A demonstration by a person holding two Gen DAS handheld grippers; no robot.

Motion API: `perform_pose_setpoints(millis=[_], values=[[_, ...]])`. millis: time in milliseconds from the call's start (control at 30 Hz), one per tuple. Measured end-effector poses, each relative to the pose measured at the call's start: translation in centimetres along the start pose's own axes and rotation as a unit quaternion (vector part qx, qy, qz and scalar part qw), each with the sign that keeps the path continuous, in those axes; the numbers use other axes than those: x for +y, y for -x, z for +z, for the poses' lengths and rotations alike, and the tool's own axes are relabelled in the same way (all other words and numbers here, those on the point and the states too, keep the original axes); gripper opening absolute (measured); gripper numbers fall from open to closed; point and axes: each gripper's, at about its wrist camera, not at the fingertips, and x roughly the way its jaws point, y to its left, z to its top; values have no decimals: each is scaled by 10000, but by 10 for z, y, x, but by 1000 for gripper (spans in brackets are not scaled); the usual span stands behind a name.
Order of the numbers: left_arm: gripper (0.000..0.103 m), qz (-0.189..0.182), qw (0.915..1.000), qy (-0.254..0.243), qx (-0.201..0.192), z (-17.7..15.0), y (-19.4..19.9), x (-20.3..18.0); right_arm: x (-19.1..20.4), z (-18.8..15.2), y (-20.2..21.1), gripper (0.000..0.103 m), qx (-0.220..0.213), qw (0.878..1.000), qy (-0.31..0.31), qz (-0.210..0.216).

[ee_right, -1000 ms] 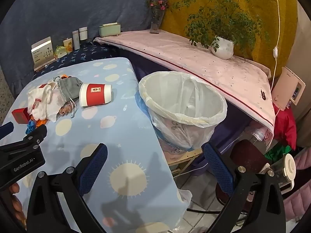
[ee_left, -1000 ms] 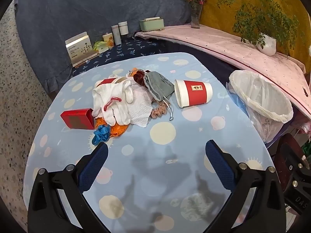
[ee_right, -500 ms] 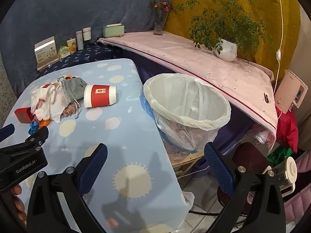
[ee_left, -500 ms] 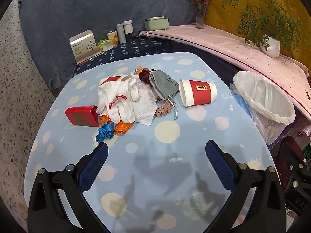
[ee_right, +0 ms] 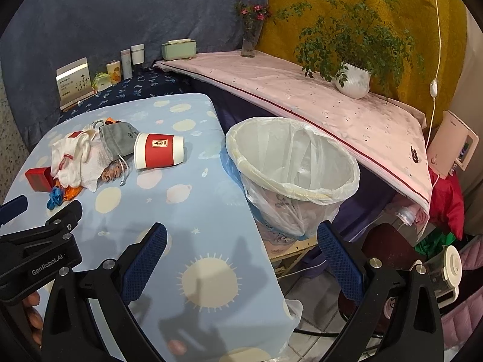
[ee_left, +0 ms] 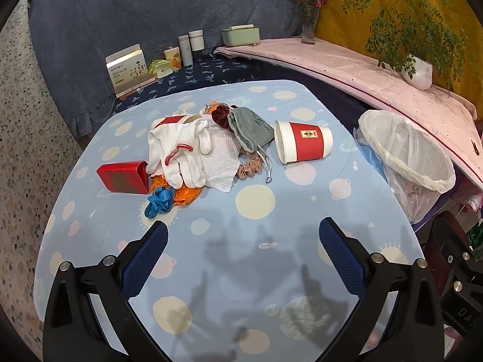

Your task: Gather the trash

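Note:
A red and white paper cup (ee_left: 302, 145) lies on its side on the blue table (ee_left: 241, 271); it also shows in the right wrist view (ee_right: 158, 150). Left of it is a heap: white gloves (ee_left: 178, 154), a white tissue (ee_left: 219, 166), a grey pouch (ee_left: 249, 132), a red box (ee_left: 122, 177), orange wrapper (ee_left: 184, 194) and blue ribbon (ee_left: 158, 200). A bin lined with a white bag (ee_right: 292, 166) stands off the table's right edge. My left gripper (ee_left: 243, 235) is open and empty, well short of the heap. My right gripper (ee_right: 241, 238) is open and empty over the table's right edge.
A pink-covered shelf (ee_right: 302, 90) runs behind the bin with a potted plant (ee_right: 353, 81) and a flower vase (ee_right: 250, 39). Bottles and boxes (ee_left: 187, 51) stand on a dark cloth behind the table. A chair and clutter (ee_right: 422, 256) sit at lower right.
Both grippers have drawn back and risen a little, so the heap, cup and bin look slightly smaller and further. Nothing on the table has moved.

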Motion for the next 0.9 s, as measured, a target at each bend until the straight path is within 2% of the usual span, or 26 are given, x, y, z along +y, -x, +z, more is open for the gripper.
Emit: perform_pose_setpoints(millis=[900], values=[[96, 6, 10000, 46, 84, -2, -4, 2, 3, 2, -5, 96, 14, 10000, 2, -57]])
